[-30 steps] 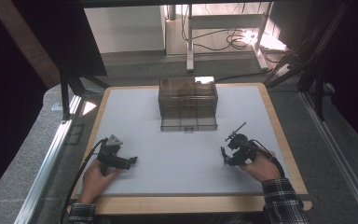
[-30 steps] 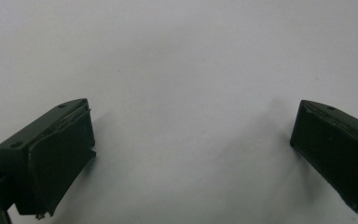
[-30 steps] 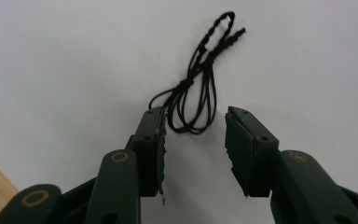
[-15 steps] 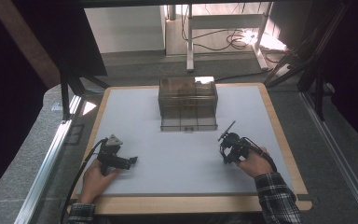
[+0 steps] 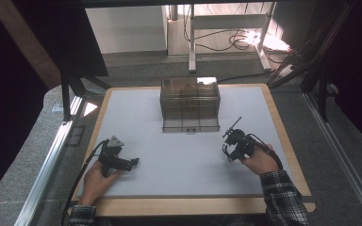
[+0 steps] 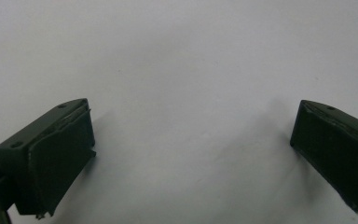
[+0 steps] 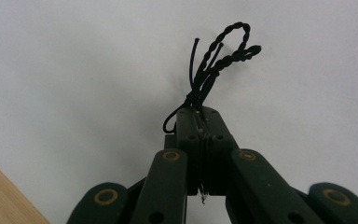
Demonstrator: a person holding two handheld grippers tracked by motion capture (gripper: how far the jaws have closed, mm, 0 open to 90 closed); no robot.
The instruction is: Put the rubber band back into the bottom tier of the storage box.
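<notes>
Surface under inspection is a white mat (image 5: pixel 179 155) on a wood-edged table (image 5: pixel 283 127), with a smoky transparent box (image 5: pixel 190 104) standing at twelve o'clock, well apart from both tools. Left hand (image 5: pixel 94 181) rests at about eight o'clock on the mat, holding the left gripper (image 6: pixel 193 140) low and roughly level over bare mat; its jaws stand wide apart with nothing between them. Right hand (image 5: pixel 259 160) sits at about four o'clock, wrist turned so the right gripper (image 5: pixel 232 136) points up and away toward the box, its nose raised off the mat. Its jaws have just been closing and are now pinched tight on a black twisted cord (image 7: pixel 214 70), a small bundle of thin wire-like strands looped back on itself, which sticks out past the fingertips toward twelve o'clock in the right gripper view. Judged handling: the cord is very light and limp to semi-stiff, likely to hold its bend, not fragile, but thin enough to slip sideways out of flat pads. The sound hold is at the gathered root where the strands bunch together, as now taken; the free loop end would flex and give poor control.
</notes>
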